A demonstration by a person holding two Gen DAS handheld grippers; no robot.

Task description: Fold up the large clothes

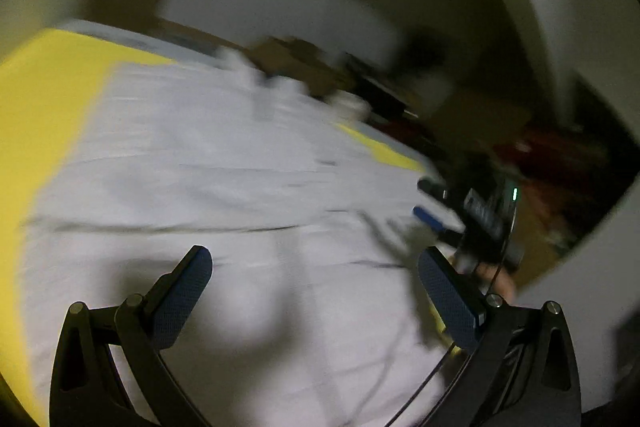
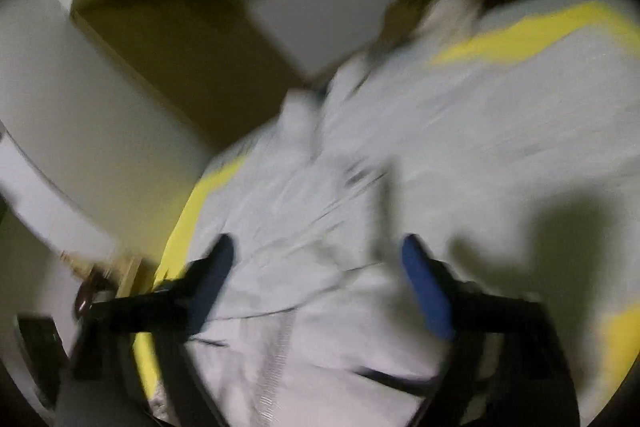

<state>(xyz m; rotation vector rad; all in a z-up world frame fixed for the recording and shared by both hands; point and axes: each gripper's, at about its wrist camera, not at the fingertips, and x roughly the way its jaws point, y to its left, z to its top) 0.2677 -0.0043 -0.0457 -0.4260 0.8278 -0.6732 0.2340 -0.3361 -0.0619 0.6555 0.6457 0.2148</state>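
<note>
While the garment (image 1: pixel 224 163) lies spread pale grey-white across the yellow surface (image 1: pixel 36 115), I read it as one large piece — a jacket or similar, with a zipper line (image 2: pixel 276 355) running near to far in the right wrist view. It fills most of both views, directly below and ahead of both tools, and its long axis seems to run away from me toward the far edge, though blur keeps me from being sure.

My left gripper (image 1: pixel 316 291) hangs above the near part of the cloth with its jaws spread wide and nothing between them. My right gripper (image 2: pixel 320 287) is likewise spread wide over the zipper area, with only cloth below and nothing pinched. In the left view I can see it at the garment's right edge (image 1: pixel 448 211), so it looks the closer of the two to that side, while the left has the broad middle and left portion under it.

I count one garment, one yellow surface, two grippers. Beyond the far edge sits dark clutter (image 1: pixel 384 87), too smeared to name.
</note>
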